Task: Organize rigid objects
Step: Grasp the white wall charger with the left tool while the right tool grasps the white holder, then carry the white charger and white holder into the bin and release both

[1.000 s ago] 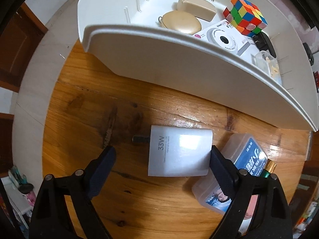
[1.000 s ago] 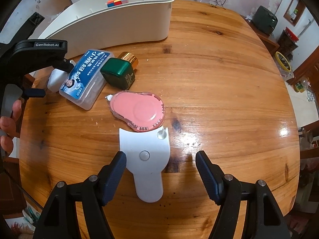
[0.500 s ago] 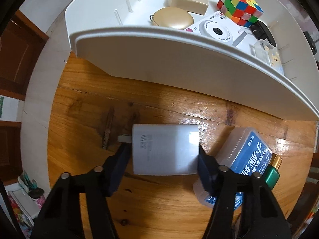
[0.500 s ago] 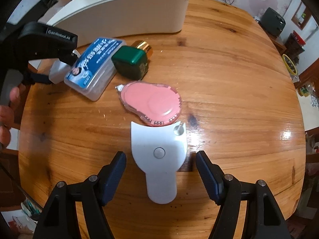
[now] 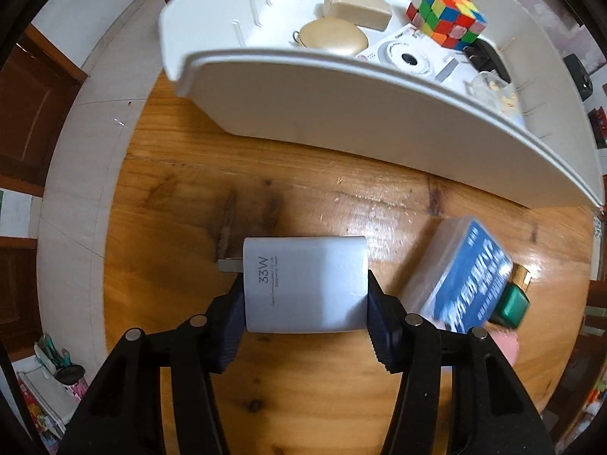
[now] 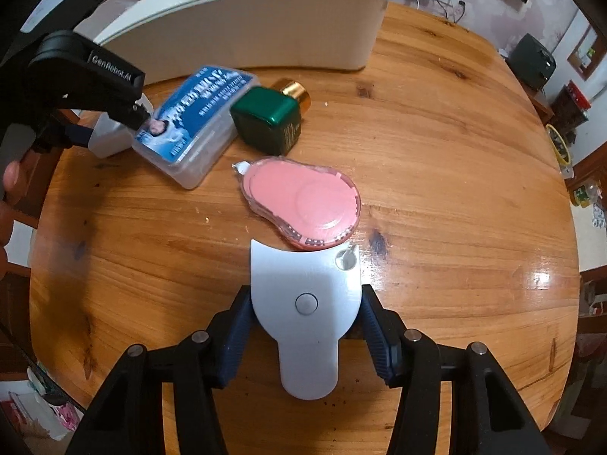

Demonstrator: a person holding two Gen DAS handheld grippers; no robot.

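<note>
- The left claw (image 5: 305, 295) points down at the tabletop (image 5: 182, 204) and is closed on the white 33W charger (image 5: 305, 284); both pads press its short sides, and its metal plug sticks out to the left.
- The charger's long axis runs across the claw, so the grip is on the narrow faces. It seems to sit firm.
- The white storage bin (image 5: 341, 113) lies directly ahead of this claw, near, with its rim higher than the charger. I judge the charger must go up before it goes forward.
- Inside the bin there is free floor at the left end, beside the beige case (image 5: 356, 9), the round gold compact (image 5: 334, 36) and the Rubik's cube (image 5: 445, 13).
- A clear box with blue label (image 5: 463, 276) lies just beside the charger on the right.
- The right claw (image 6: 305, 314) is closing around a white flat tool (image 6: 305, 303), whose handle points back between the fingers.
- The pink correction tape (image 6: 303, 201) touches the tool's front edge; the right side of the tabletop is open.
</note>
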